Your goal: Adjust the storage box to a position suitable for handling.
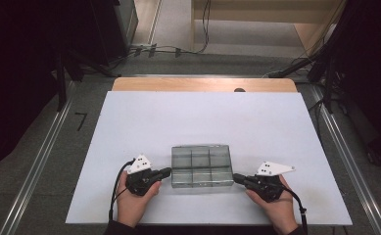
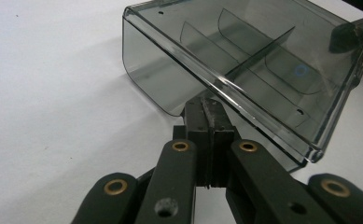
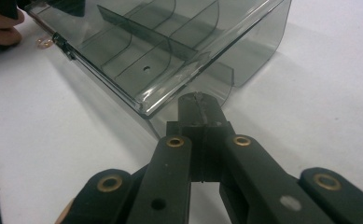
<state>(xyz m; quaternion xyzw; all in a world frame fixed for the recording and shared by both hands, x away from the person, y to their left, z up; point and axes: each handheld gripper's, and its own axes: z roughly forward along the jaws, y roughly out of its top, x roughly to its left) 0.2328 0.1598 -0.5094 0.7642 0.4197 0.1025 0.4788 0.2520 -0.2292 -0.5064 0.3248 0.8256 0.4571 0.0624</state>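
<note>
My left claw (image 1: 166, 172) has its jaws pressed flat together with nothing between them, tip at the box's (image 1: 201, 165) left wall, and my right claw (image 1: 236, 178) is shut the same way at the right wall; the box sits near the front of the white table (image 1: 129, 117). From above I see six compartments. My claw views show the tips just under the rim (image 2: 244, 100).
</note>
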